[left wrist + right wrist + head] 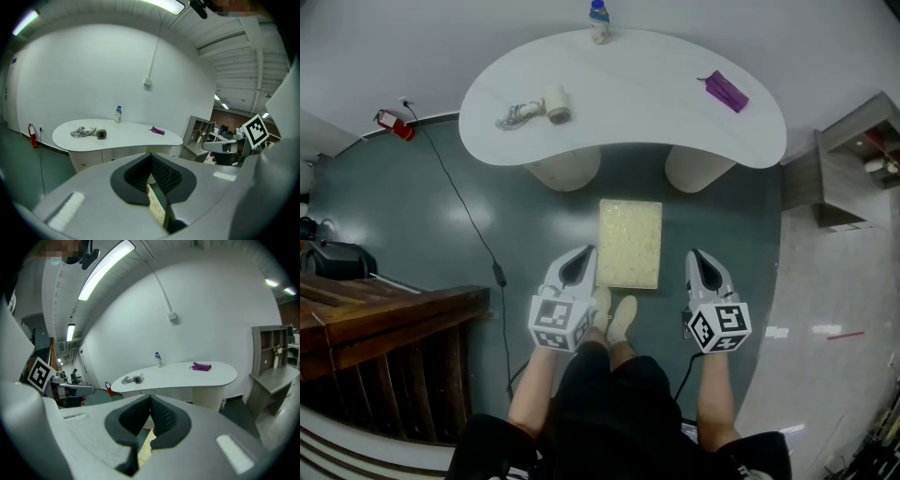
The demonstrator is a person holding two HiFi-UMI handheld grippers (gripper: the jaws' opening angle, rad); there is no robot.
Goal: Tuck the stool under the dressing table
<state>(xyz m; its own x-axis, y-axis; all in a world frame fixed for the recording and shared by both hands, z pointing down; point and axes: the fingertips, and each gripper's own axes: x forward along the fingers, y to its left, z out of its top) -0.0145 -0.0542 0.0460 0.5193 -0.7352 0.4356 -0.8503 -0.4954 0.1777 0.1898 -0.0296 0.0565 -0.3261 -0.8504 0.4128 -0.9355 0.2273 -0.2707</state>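
1. The stool point(630, 244) stands on the green floor point(412, 216) in front of the dressing table point(628, 94). It is not under it.
2. The left gripper point(579, 258) is just beside the stool's left side. Its jaws are pressed together and hold nothing.
3. The right gripper point(701, 261) is near the stool's right side. Its jaws are together too, and empty.

In the head view the stool point(630, 243) shows only its cream top; whatever carries it is hidden beneath. The left gripper point(151, 159) and right gripper point(151, 398) each cover it in their own views, leaving a thin strip at lower centre. The label on the bottle point(599, 21) is too small to read.
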